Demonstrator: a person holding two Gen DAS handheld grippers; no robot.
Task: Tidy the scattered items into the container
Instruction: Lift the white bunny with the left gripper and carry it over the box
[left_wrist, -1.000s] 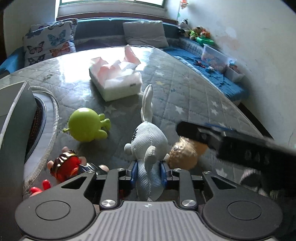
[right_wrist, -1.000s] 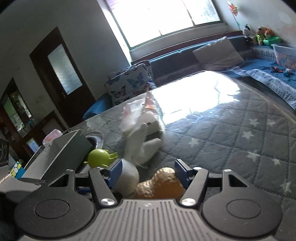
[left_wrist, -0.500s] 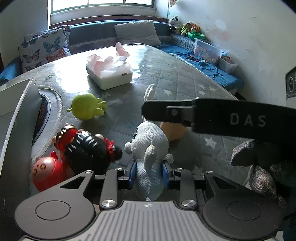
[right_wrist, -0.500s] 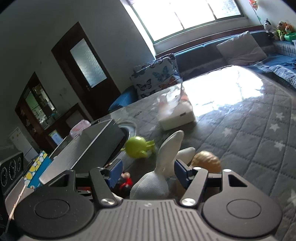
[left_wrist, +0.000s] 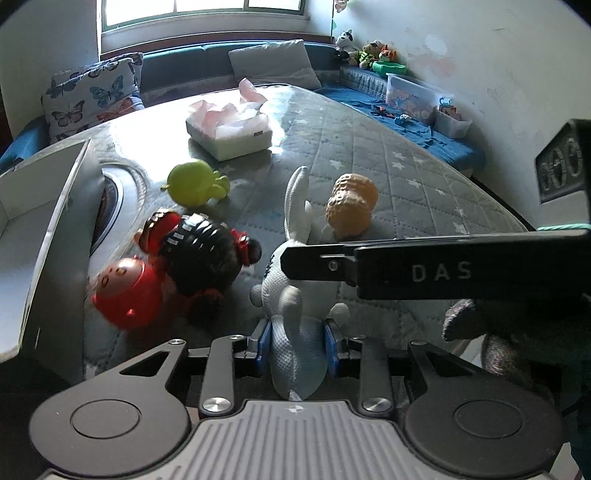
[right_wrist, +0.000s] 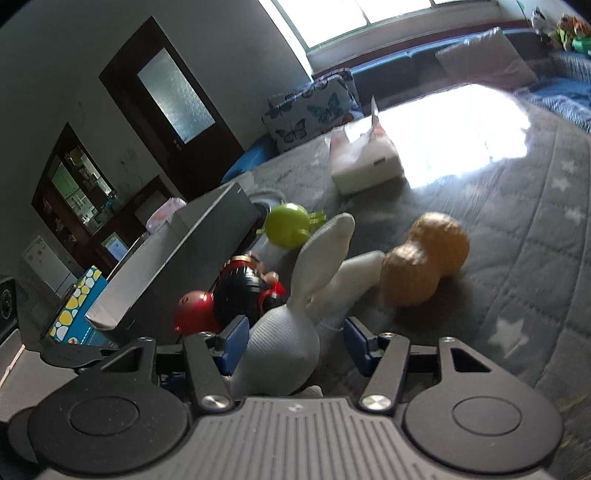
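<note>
Quilted table (left_wrist: 406, 177), grey box (left_wrist: 48, 236) contents hidden, left claw (left_wrist: 297, 341) opening around white rabbit (left_wrist: 295, 332), right claw (right_wrist: 291, 345) closing beside it.

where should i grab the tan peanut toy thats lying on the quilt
Probably at the waist of the peanut toy, the pinch between its two lobes, coming from above with fingers across it. It lies on its side in the open, with the rabbit just beside it.

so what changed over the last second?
Left gripper carried the rabbit back toward the box; its jaws are opening, rabbit still between them. Right gripper left the peanut and is closing around the rabbit's head. Green toy, dolls, tissue box unmoved.
</note>
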